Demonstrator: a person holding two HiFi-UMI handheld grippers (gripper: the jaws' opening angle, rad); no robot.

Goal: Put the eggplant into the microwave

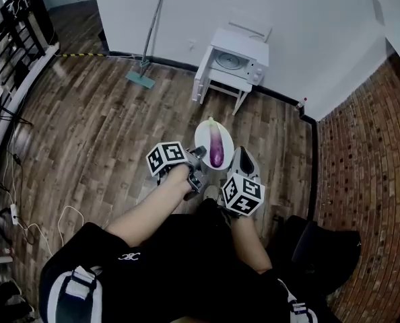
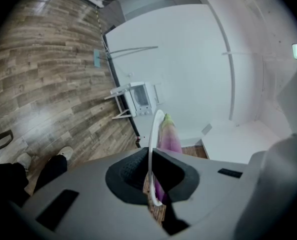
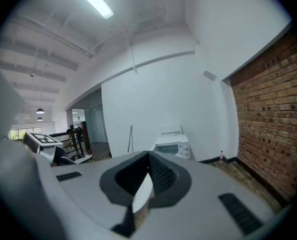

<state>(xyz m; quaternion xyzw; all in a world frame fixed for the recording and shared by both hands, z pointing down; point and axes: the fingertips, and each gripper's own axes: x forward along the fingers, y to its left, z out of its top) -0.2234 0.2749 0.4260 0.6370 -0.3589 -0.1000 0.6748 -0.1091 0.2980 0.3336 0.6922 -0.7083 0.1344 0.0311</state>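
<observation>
Jaws on both sides sit nearly closed, clamped on the plate [image 1: 204, 134] rim: left gripper [image 1: 200, 157] at 9 o'clock, right gripper [image 1: 236, 159] at 3. The eggplant [image 1: 217, 148] rides on the plate. We judge this mid-carry. The microwave [image 1: 238, 60] sits at 12, well apart. Next we close in level; door state unclear.

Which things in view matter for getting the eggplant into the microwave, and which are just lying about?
In the job:
eggplant
plate carrying it
microwave
white stand under the microwave
left hand-held gripper and right hand-held gripper, both clamped on the plate's rim

Lying about:
mop
bottle
cables
</observation>
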